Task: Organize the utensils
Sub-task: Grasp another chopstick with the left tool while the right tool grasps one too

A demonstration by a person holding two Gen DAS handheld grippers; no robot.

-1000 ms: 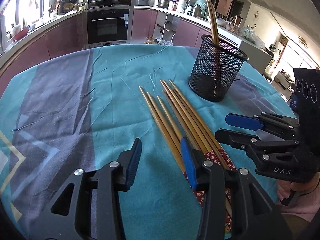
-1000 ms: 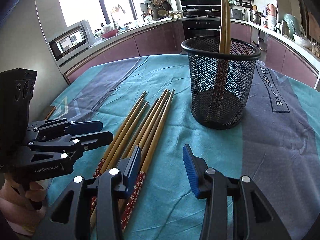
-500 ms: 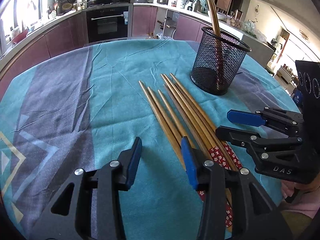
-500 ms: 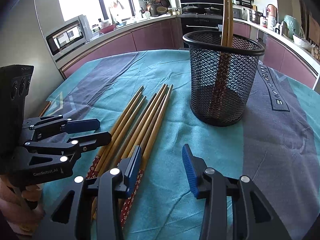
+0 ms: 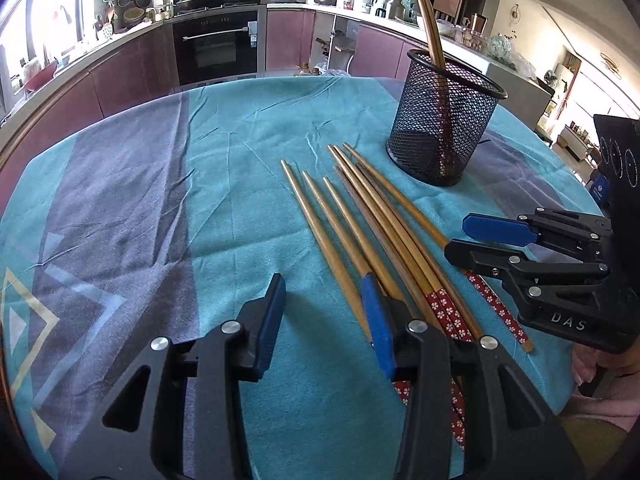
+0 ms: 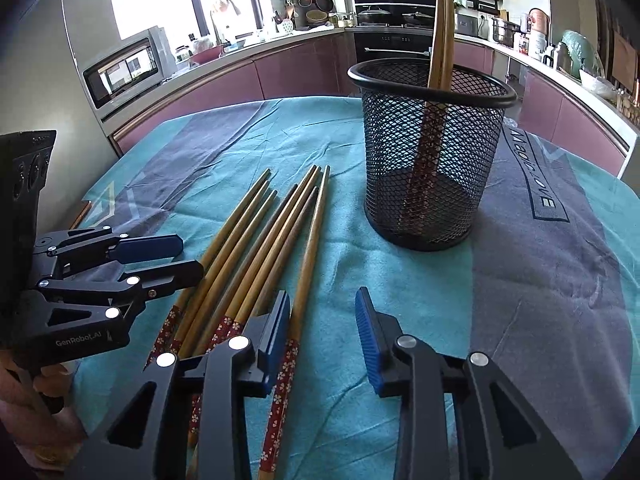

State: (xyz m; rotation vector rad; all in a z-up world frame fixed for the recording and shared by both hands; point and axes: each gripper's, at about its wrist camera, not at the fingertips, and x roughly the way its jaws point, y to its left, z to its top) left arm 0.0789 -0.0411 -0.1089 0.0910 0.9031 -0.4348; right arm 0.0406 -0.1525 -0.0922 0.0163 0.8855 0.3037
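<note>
Jaws on my right gripper (image 6: 322, 332) have just been closing, yet they stand parted with only bare cloth between them; its left pad sits just beside the rightmost loose chopstick. On my left gripper (image 5: 320, 320) the jaws are parted too, nothing gripped, its right finger over the chopsticks (image 5: 372, 236). Those chopsticks lie bundled on the teal cloth (image 5: 240, 160) of the tabletop, red patterned ends toward me. Beyond their tips I see the black mesh holder (image 6: 432, 152), upright, with two chopsticks leaning inside it.
</note>
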